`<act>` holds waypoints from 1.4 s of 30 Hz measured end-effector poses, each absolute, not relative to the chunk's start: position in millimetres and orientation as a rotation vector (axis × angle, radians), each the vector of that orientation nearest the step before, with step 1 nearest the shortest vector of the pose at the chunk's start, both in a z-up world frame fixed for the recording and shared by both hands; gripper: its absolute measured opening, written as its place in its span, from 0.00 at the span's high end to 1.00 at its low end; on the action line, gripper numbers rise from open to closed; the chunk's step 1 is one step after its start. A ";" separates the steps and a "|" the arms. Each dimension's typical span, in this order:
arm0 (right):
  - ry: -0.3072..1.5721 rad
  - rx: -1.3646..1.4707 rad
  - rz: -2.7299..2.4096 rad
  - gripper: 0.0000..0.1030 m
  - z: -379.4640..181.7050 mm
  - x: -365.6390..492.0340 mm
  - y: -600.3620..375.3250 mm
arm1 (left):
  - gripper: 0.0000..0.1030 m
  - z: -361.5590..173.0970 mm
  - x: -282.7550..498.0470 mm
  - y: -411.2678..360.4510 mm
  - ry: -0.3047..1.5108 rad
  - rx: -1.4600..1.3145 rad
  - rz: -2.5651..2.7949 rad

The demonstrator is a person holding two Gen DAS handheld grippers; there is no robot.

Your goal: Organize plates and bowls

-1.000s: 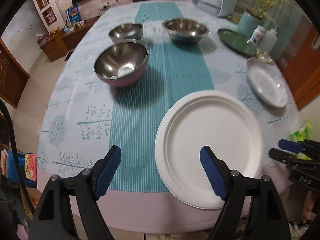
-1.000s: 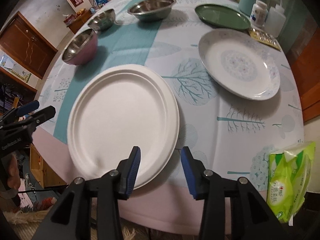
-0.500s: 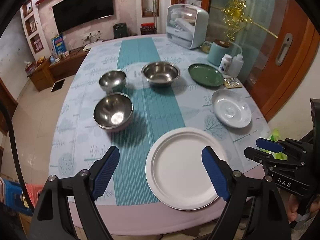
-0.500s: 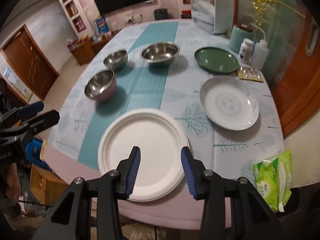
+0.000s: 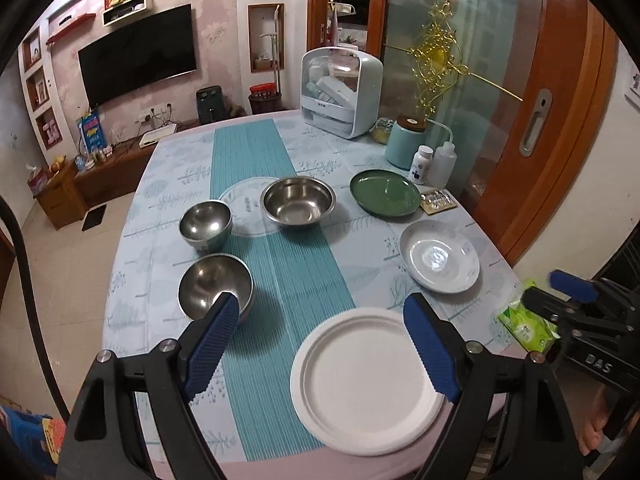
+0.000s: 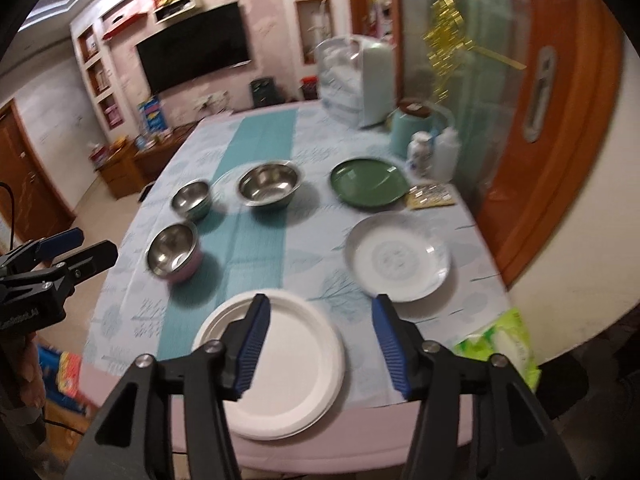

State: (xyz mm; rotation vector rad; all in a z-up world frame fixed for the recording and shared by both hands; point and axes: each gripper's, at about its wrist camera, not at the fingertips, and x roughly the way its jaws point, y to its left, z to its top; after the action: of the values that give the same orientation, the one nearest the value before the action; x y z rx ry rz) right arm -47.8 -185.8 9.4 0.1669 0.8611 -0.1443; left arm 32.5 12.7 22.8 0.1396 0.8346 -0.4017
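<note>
Both grippers up over the near edge of the worktop (image 5: 168, 184), nothing held. Left gripper (image 5: 320, 344) with blue fingers (image 5: 210, 338) spread wide, only air between them. Right gripper (image 6: 320, 344) with fingers (image 6: 252, 344) parted too, jaws just been opening, nothing between the pads (view a touch blurred). Landmark here: the white paper plate (image 5: 366, 380), lying flat at the near edge, slightly overhanging the pink rim of the cloth. Just beyond it and to the left, a steel bowl with a pink outside (image 6: 174, 254), upright on the edge of the teal runner (image 5: 256, 152). Farther back from the paper plate on that same side, a smaller steel bowl (image 5: 206, 224), upright. Straight back from the plate, on the runner, the widest steel bowl (image 5: 298, 200). Beyond the plate and to the right, a white patterned plate (image 5: 440, 262), apart from it. Past that one, a dark green plate (image 5: 384, 192), also apart. Beside the green plate, a blister pack (image 5: 438, 202), then a white pill bottle (image 5: 420, 164), a clear squeeze bottle (image 5: 442, 162) and a pale teal canister (image 5: 406, 142). Right of the paper plate, at the worktop's edge, a green pack of wipes (image 5: 526, 326). At the far end, a pale cabinet-style box with a clear door (image 5: 340, 92). All six dishes separate, none stacked, none touched.
</note>
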 end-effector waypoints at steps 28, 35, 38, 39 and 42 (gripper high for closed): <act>1.121 0.277 -0.170 0.45 -91.4 61.6 -382.7 | 0.18 -98.4 158.6 -188.6 1.136 0.194 -0.384; 1.244 0.346 -0.106 0.45 -148.1 99.3 -419.9 | 0.18 -170.0 194.1 -235.1 1.276 0.220 -0.338; 1.280 0.371 -0.077 0.45 -166.8 111.9 -426.9 | 0.18 -184.8 203.2 -240.1 1.301 0.197 -0.323; 1.288 0.372 -0.073 0.45 -171.5 115.1 -428.2 | 0.18 -188.7 205.0 -240.5 1.311 0.193 -0.317; 1.311 0.380 -0.061 0.48 -183.7 122.9 -431.7 | 0.20 -199.6 210.9 -243.1 1.334 0.185 -0.305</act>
State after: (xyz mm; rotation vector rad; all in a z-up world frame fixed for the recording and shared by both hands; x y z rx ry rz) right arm 122.9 -431.7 -183.7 0.3801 1.3113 -0.0605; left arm 210.9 -243.1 -199.6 0.1854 1.3340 -0.3047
